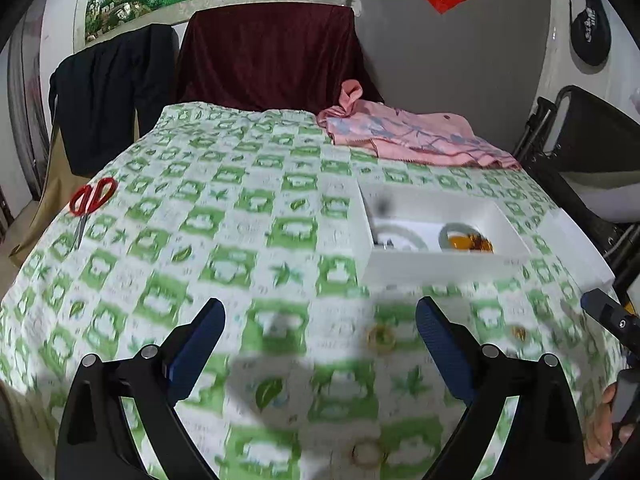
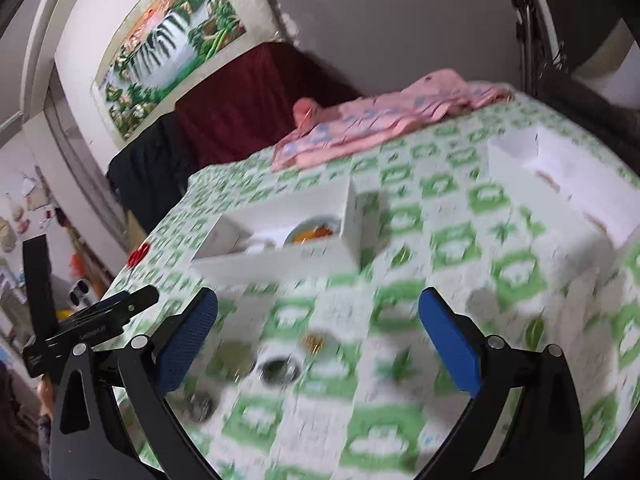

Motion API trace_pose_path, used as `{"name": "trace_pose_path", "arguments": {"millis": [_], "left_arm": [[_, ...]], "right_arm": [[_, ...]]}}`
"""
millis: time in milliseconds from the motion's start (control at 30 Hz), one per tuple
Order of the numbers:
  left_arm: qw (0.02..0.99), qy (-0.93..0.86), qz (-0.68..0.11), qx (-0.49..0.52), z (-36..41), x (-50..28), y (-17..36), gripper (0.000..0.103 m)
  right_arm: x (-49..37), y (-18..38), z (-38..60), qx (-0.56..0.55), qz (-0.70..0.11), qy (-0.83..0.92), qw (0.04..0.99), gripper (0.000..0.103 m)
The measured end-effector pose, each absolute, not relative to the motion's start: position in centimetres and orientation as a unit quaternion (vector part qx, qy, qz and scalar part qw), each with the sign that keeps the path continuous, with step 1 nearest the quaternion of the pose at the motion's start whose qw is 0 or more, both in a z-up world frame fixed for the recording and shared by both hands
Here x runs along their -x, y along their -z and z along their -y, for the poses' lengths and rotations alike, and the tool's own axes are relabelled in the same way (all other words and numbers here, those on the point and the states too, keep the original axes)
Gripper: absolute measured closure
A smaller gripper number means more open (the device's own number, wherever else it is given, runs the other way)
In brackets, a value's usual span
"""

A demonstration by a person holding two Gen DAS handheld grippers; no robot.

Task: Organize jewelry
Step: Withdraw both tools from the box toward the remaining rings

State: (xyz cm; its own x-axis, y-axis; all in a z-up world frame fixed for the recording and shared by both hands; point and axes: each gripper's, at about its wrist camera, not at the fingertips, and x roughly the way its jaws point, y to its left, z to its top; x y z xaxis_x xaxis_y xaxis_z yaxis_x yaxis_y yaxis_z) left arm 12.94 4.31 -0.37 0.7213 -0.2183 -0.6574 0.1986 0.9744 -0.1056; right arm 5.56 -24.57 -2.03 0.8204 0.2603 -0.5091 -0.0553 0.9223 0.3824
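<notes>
A white open box (image 1: 436, 268) sits on the green-patterned tablecloth, holding a pale bangle (image 1: 404, 236) and an amber piece (image 1: 470, 243). Loose rings lie in front of it: a yellowish ring (image 1: 381, 338), a small gold piece (image 1: 519, 334) and another ring (image 1: 368, 454). My left gripper (image 1: 320, 344) hovers open over the cloth, nothing between its fingers. In the right wrist view the same box (image 2: 280, 256) is ahead, and blurred rings (image 2: 279, 369) and a gold piece (image 2: 315, 342) lie between the open fingers of my right gripper (image 2: 318, 340).
Red-handled scissors (image 1: 90, 204) lie at the table's left. A pink cloth (image 1: 408, 136) lies at the back. The box lid (image 2: 560, 184) rests at the right. Dark garments hang behind the table, and a black chair stands at the right.
</notes>
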Motion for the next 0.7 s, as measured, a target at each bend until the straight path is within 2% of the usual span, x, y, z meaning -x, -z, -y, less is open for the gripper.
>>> {"name": "trace_pose_path", "arguments": {"millis": [533, 700], "left_arm": [[0.918, 0.115, -0.378, 0.023, -5.3, -11.0, 1.5, 0.008], [0.919, 0.114, -0.377, 0.012, -4.8, -11.0, 1.5, 0.008]], "right_arm": [[-5.4, 3.0, 23.1, -0.152, -0.316, -0.083, 0.933, 0.007], [-6.0, 3.5, 22.5, -0.134, -0.335, -0.093, 0.928, 0.026]]}}
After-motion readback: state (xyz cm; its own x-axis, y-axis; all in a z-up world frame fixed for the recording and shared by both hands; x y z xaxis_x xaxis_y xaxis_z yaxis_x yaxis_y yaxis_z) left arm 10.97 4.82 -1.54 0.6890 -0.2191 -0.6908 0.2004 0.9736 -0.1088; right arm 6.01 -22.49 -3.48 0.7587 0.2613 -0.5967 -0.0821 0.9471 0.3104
